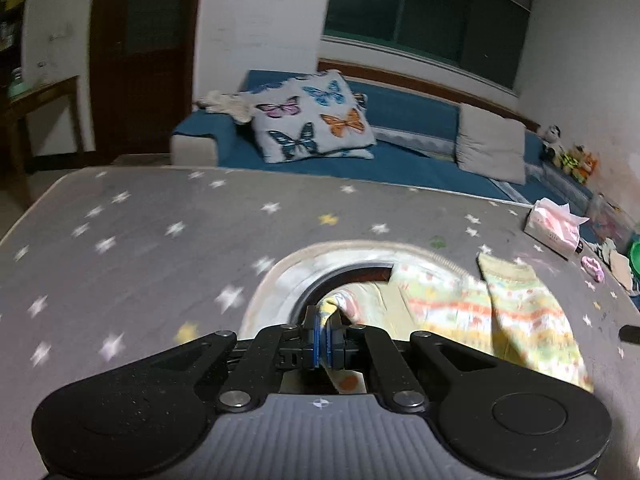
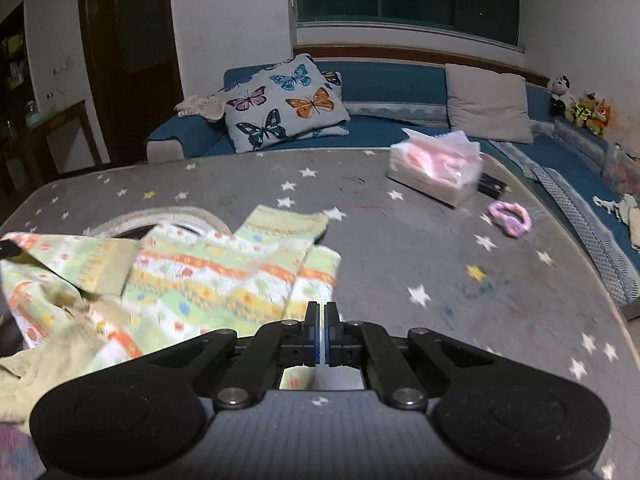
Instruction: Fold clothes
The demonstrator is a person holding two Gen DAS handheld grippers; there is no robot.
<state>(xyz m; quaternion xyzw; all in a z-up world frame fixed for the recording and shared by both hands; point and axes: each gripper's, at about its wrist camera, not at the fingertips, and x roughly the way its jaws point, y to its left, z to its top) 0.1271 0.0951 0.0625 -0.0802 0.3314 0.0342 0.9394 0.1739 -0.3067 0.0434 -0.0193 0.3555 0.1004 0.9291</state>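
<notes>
Pinching two points of a child's patterned top [image 2: 208, 276] on the star-print worktop [image 2: 460, 248].
Cloth is clamped by the left tool [image 1: 325, 334]; the right tool [image 2: 321, 330] is closed on its near hem, with the garment stretching leftward between them.

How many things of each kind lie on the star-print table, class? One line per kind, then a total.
Patterned garment: 1
Tissue box: 1
Pink hair tie: 1
Small black object behind the tissue box: 1
Total: 4

garment [image 2: 224, 276]: soft printed cloth | tabletop [image 2: 440, 248]: matt grey | tongs [image 2: 321, 320]: matt black plastic
</notes>
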